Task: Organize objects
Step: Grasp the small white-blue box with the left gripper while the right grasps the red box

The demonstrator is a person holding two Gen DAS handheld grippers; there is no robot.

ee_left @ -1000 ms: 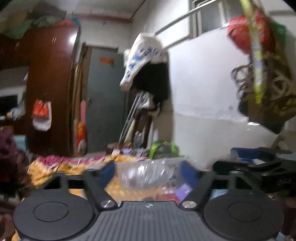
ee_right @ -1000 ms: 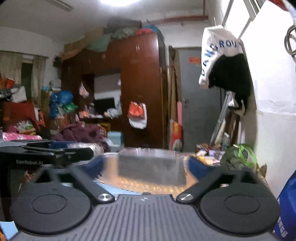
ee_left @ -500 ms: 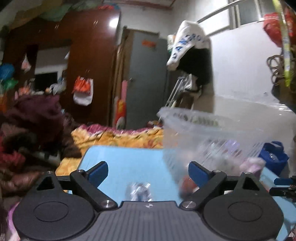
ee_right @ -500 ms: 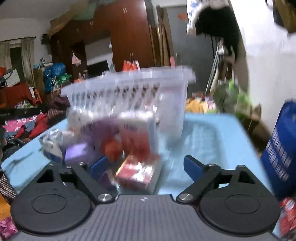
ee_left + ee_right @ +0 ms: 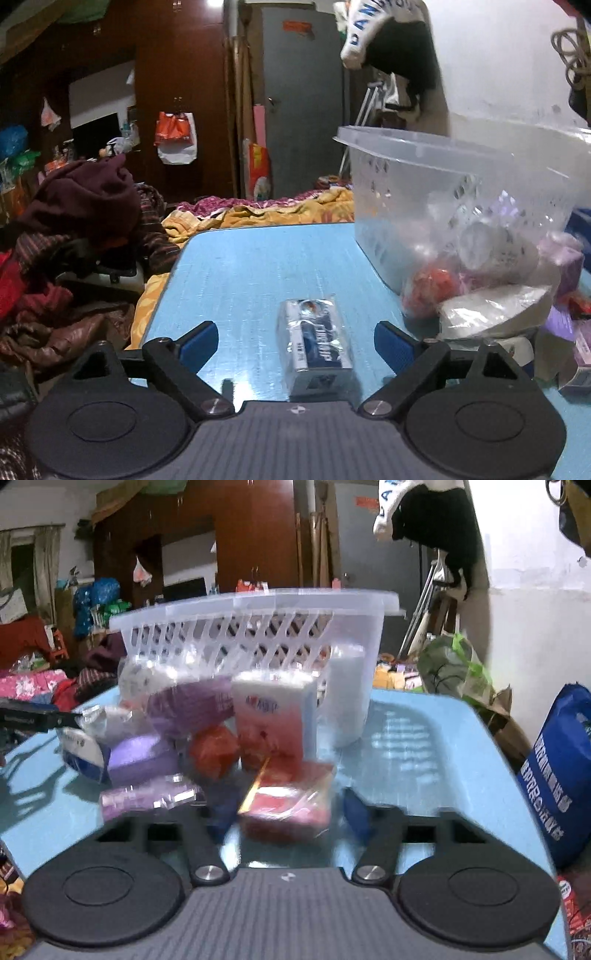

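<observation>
A silver and blue packet [image 5: 314,343] lies flat on the light blue table [image 5: 258,266]. My left gripper [image 5: 294,343] straddles it with jaws wide and closing a little, and the pads stay clear of it. A clear slotted basket [image 5: 443,177] stands behind it on the right, with a heap of small packets in front. In the right wrist view the same basket [image 5: 258,627] stands behind purple, white and red packs. My right gripper [image 5: 290,812] is closing around a red packet [image 5: 288,801] lying nearest. Narrow gaps still show beside its blurred pads.
A heap of dark clothes [image 5: 74,221] lies off the table's left edge. A blue bag [image 5: 554,768] stands by the table's right side, and a green bag [image 5: 450,664] sits behind it. The left gripper's black tip [image 5: 37,716] juts in at the left.
Both grippers dropped from facing the room to the tabletop. The right jaws narrowed from wide open around the red packet. The silver and blue packet came between the left fingers.
</observation>
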